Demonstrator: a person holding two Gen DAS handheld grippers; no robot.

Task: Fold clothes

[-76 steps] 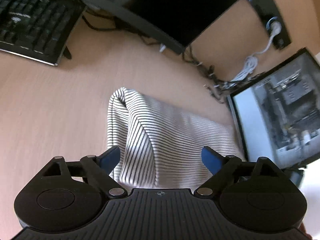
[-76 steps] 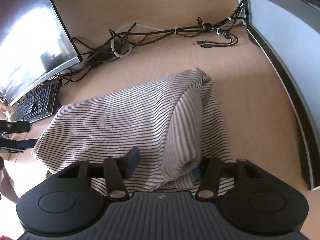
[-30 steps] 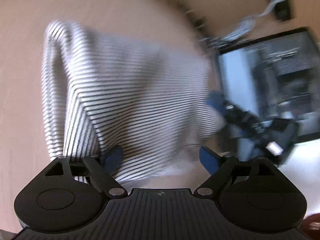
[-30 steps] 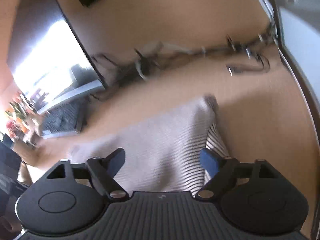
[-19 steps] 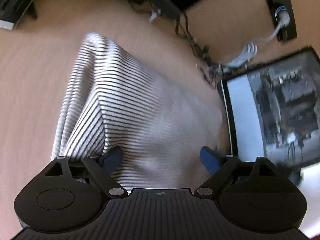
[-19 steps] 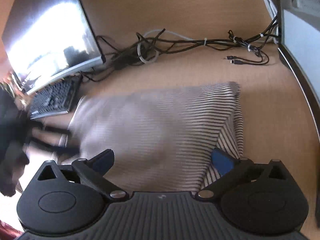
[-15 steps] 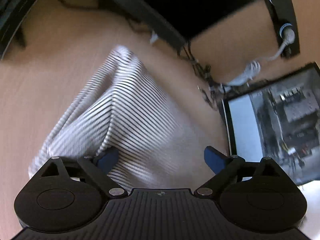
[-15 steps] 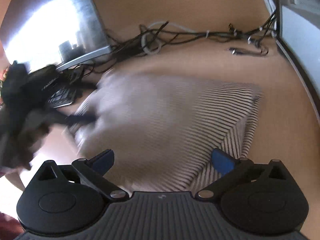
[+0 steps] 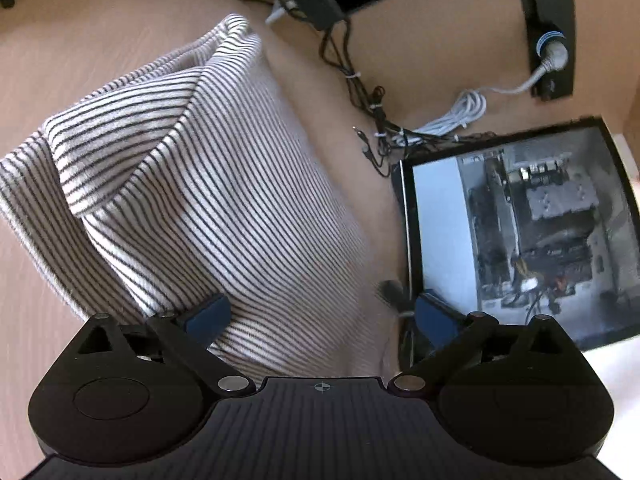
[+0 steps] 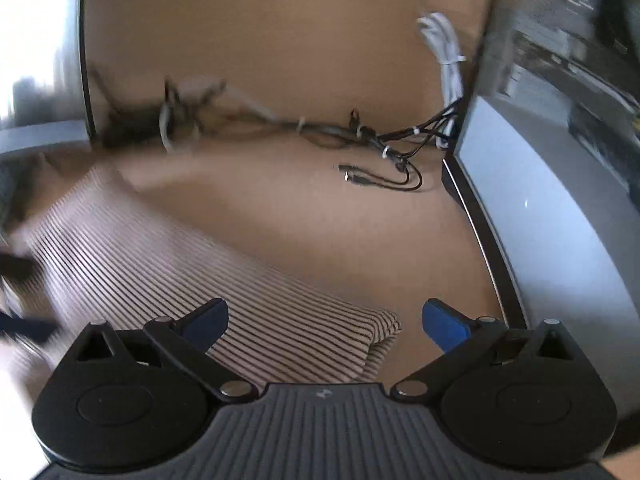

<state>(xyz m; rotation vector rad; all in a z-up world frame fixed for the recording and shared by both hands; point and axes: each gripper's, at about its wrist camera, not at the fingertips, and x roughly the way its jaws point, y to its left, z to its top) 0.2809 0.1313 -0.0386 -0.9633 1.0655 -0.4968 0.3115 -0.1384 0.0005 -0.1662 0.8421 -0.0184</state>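
A white garment with thin black stripes [image 9: 208, 184] lies folded into a thick bundle on the wooden desk [image 9: 60, 40]. My left gripper [image 9: 320, 316] is open, jaws wide apart, just above the bundle's near edge, holding nothing. In the right wrist view the same garment [image 10: 168, 280] lies low at the left, its folded corner between my jaws. My right gripper [image 10: 324, 320] is open and empty above that corner. The left part of this view is blurred.
A monitor [image 9: 516, 236] stands right of the garment, also seen in the right wrist view [image 10: 552, 240]. A tangle of cables [image 9: 372, 116] runs along the back of the desk [image 10: 280, 124]. A second monitor [image 10: 40, 60] stands at the left. A power strip [image 9: 552, 28] hangs on the wall.
Both grippers have let go of the garment and opened wider. The right gripper has swung right and back, so the bundle now sits low and left in its view.
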